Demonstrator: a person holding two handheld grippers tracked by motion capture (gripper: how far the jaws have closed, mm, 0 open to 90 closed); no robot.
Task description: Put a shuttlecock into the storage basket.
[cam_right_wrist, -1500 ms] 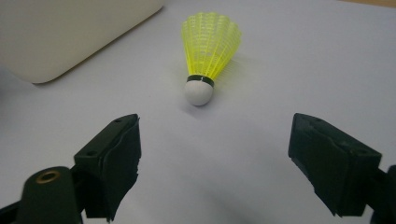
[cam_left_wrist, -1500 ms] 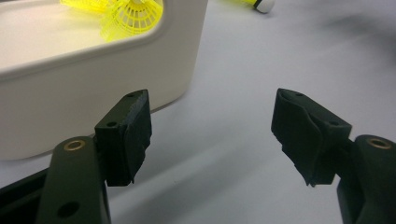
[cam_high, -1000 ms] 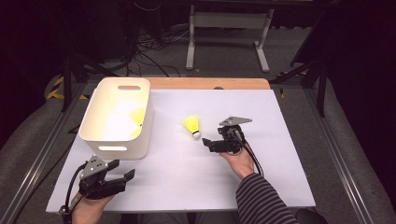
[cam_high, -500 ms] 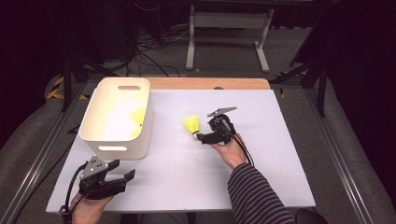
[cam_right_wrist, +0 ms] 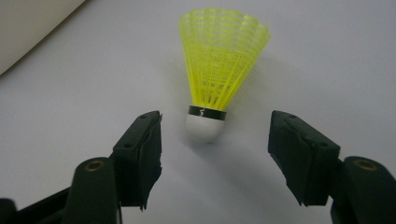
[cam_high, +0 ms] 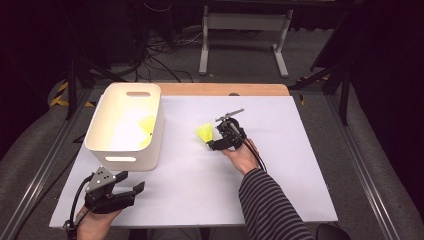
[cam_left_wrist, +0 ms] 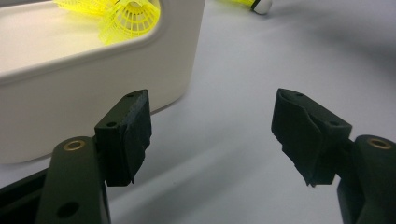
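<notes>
bench [cam_high: 300, 165]: white sheet laid | bin [cam_high: 107, 145]: far left, yellow shuttlecocks inside | left claw [cam_high: 137, 189]: released, near left | right claw [cam_high: 214, 141]: closing, not gripping | shuttlecock [cam_high: 204, 132]: mid-bench, cork between its jaws, untouched

A white bin [cam_high: 125, 130] sits at the worktop's [cam_high: 300, 190] left — yellow shuttlecocks [cam_left_wrist: 126, 16] inside; cables [cam_high: 160, 50] trail across the floor behind.

Yellow shuttlecock [cam_right_wrist: 219, 70], white cork tip, lying on table
</notes>
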